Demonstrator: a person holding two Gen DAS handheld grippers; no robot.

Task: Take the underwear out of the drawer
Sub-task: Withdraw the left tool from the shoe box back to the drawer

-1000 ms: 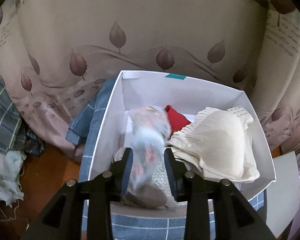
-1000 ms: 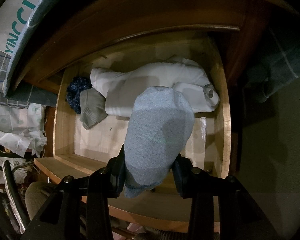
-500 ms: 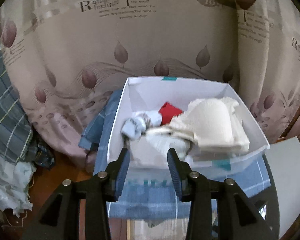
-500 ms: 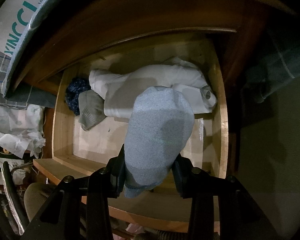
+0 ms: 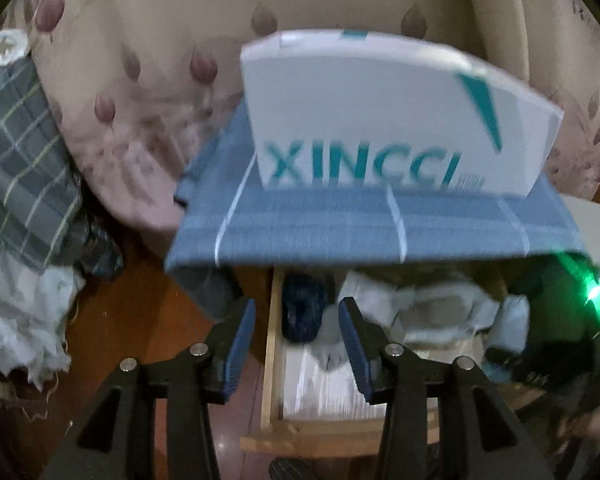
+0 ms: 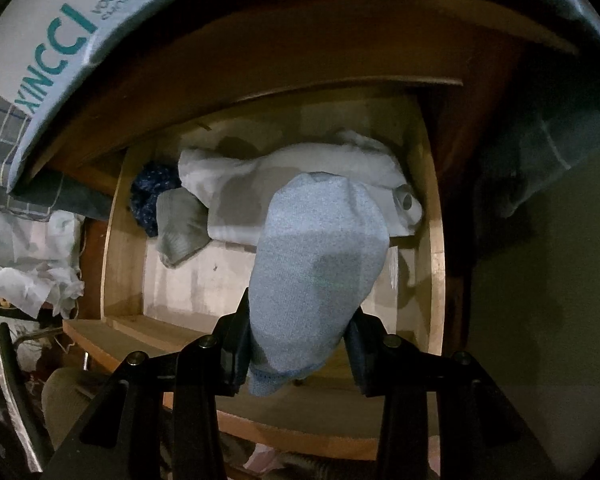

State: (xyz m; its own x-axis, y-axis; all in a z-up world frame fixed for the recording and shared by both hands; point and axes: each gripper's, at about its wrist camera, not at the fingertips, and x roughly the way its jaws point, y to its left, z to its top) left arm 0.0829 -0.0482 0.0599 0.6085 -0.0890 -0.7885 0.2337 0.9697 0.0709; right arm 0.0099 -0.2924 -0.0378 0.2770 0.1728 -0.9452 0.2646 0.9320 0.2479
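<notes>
left wrist view: the left gripper (image 5: 296, 324) tilts down over the open drawer (image 5: 274, 340), jaws apart and empty, just opened wider. a second ago it held a patterned piece over the white box (image 5: 380, 120); that's gone. right gripper (image 6: 296, 340) points steeply down, unmoved, clamped on grey-blue underwear (image 6: 316, 264) above the drawer's white pile (image 6: 300, 184).

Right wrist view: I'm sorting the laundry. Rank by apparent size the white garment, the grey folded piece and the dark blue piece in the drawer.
1. white garment
2. grey folded piece
3. dark blue piece, partly hidden, so unsure against grey.
</notes>
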